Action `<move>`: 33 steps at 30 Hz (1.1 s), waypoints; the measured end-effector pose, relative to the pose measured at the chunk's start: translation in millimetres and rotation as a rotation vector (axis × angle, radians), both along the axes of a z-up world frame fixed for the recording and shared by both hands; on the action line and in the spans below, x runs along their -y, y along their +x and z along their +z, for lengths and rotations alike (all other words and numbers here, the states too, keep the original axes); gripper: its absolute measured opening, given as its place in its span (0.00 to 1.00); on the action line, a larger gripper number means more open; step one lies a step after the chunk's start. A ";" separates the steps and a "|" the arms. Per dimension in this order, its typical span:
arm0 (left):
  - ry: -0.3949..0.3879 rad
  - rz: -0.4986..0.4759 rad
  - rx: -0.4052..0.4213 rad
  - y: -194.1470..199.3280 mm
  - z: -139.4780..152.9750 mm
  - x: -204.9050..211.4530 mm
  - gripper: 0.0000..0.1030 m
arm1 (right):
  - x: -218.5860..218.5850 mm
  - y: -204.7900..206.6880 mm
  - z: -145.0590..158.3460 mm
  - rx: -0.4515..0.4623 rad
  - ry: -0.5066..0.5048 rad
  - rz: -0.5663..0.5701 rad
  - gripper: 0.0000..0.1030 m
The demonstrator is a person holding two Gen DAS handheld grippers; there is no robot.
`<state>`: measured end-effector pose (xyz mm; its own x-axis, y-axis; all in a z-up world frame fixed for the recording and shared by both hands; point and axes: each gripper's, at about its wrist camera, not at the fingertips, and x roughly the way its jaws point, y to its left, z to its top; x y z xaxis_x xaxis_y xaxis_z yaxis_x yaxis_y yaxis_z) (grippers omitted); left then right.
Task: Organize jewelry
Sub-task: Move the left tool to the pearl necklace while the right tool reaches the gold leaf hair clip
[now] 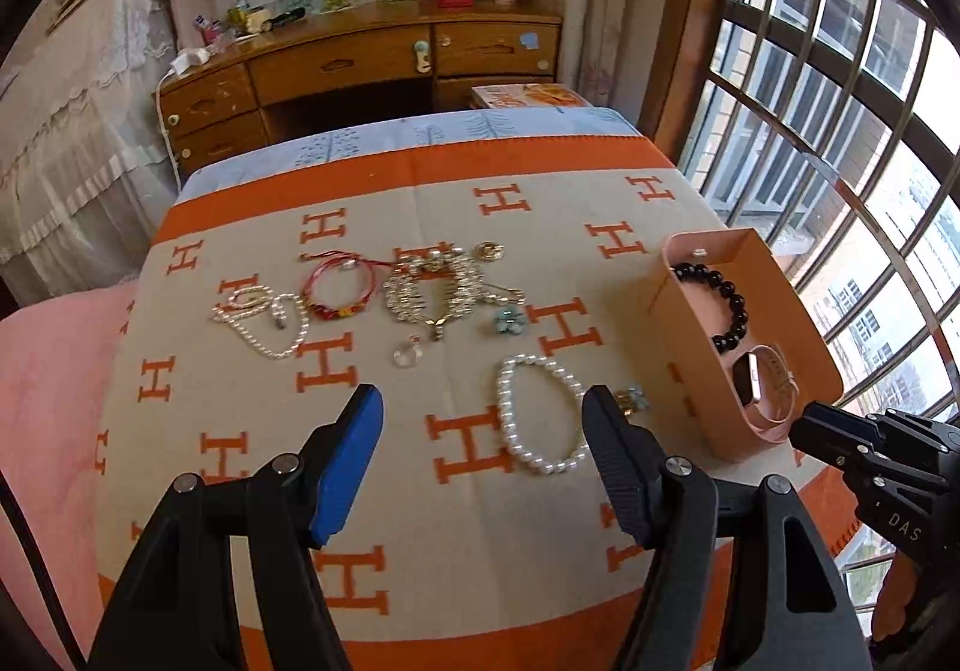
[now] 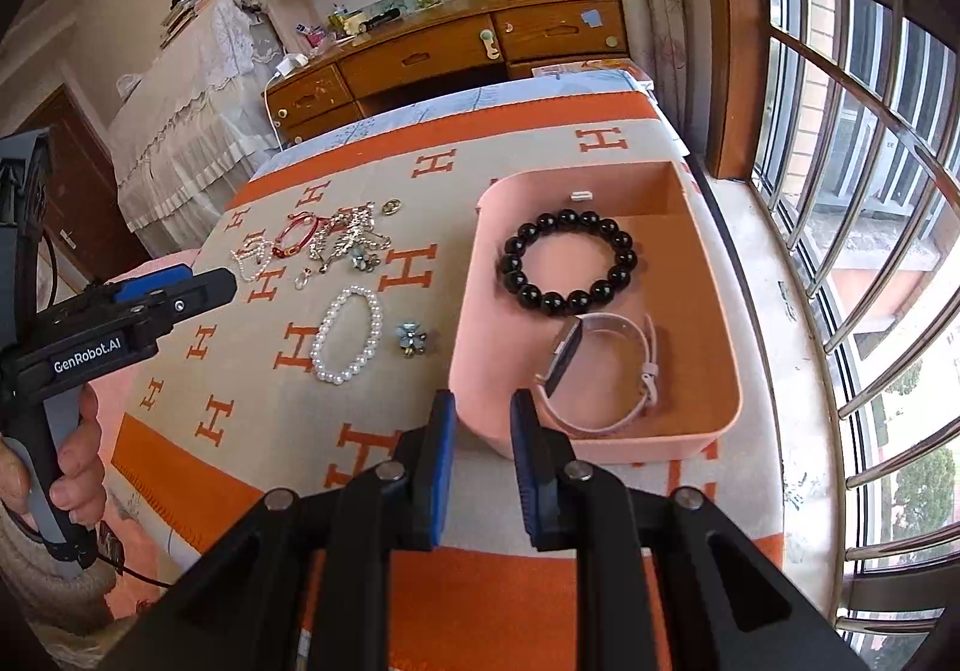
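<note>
A pink open box (image 1: 684, 347) (image 2: 474, 323) sits on the right of the bed. A black bead bracelet (image 1: 735, 305) (image 2: 624, 257) and a watch with a pink strap (image 1: 774, 371) (image 2: 600, 365) lie in it. A pearl bracelet (image 1: 507, 413) (image 2: 321, 341) and a small blue flower piece (image 1: 636, 398) (image 2: 411, 338) rest on the blanket left of the box. Farther back lie a red cord bracelet (image 1: 336, 275), a pearl necklace (image 1: 270, 323) and a rhinestone necklace (image 1: 432, 287). My left gripper (image 1: 483, 398) (image 2: 204, 287) hangs wide open above the pearl bracelet, holding nothing. My right gripper (image 2: 483, 401) (image 1: 804, 428) is narrowly open before the box's near wall, holding nothing.
The orange and beige H-patterned blanket (image 1: 420, 491) covers the bed. A barred window (image 1: 840, 101) runs close along the right. A wooden desk (image 1: 360, 65) stands beyond the bed's far end. Pink bedding (image 1: 48, 371) lies at the left. A hand (image 2: 78, 449) holds the left gripper's handle.
</note>
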<state>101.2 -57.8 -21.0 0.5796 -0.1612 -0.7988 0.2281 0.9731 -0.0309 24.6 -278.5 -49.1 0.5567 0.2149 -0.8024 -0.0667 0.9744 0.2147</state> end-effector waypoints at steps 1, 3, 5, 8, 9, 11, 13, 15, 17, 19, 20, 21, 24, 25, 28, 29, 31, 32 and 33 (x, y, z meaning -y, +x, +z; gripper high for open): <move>0.001 0.022 0.004 -1.1 0.8 -12.9 0.66 | -5.9 1.3 1.5 0.002 -0.004 0.010 0.29; 0.012 0.067 0.009 -2.3 1.4 -38.2 0.70 | -17.8 4.8 6.1 0.016 -0.015 0.024 0.40; 0.025 0.113 0.016 -3.2 2.1 -64.2 0.70 | -30.2 9.8 11.3 0.032 -0.026 0.044 0.40; 0.030 0.174 0.011 -2.7 1.4 -101.3 0.70 | -48.0 22.0 19.0 0.035 -0.016 0.078 0.40; 0.030 0.191 0.007 -1.5 1.1 -112.9 0.70 | -54.1 28.3 21.8 0.033 -0.014 0.088 0.40; 0.034 0.219 0.001 1.1 -0.3 -131.9 0.70 | -64.9 40.9 26.9 0.030 -0.020 0.107 0.40; 0.041 0.240 -0.008 7.6 -2.1 -148.6 0.70 | -77.4 57.6 31.6 0.020 -0.042 0.119 0.40; 0.044 0.256 -0.021 15.7 -3.9 -160.7 0.70 | -87.8 78.0 35.9 0.006 -0.056 0.124 0.40; 0.034 0.271 -0.045 29.4 -7.7 -173.2 0.70 | -96.2 100.7 36.6 -0.023 -0.053 0.121 0.40; 0.014 0.281 -0.074 46.1 -13.1 -183.7 0.70 | -102.4 126.4 31.8 -0.073 -0.036 0.115 0.40; 0.007 0.286 -0.086 54.3 -15.8 -187.5 0.70 | -105.1 140.2 27.4 -0.101 -0.027 0.108 0.40; 0.001 0.292 -0.100 63.2 -18.9 -190.4 0.70 | -107.3 151.9 22.4 -0.127 -0.021 0.104 0.40; -0.038 0.310 -0.150 91.8 -31.1 -198.6 0.70 | -115.4 188.4 1.7 -0.202 -0.011 0.073 0.40; -0.050 0.317 -0.164 99.8 -34.6 -199.6 0.70 | -118.2 198.7 -5.4 -0.220 -0.017 0.061 0.40; -0.081 0.330 -0.201 123.7 -47.4 -202.2 0.70 | -128.4 221.7 -23.9 -0.263 -0.034 0.048 0.40; -0.086 0.334 -0.211 130.2 -52.0 -202.9 0.70 | -131.0 226.0 -28.4 -0.274 -0.041 0.047 0.40; -0.098 0.339 -0.233 142.0 -61.0 -204.1 0.70 | -137.7 234.6 -39.3 -0.300 -0.054 0.050 0.40; -0.105 0.344 -0.243 146.5 -65.3 -204.9 0.70 | -140.9 236.7 -43.9 -0.312 -0.061 0.054 0.40; -0.114 0.349 -0.254 151.0 -69.4 -205.6 0.70 | -143.6 239.0 -47.7 -0.324 -0.066 0.059 0.40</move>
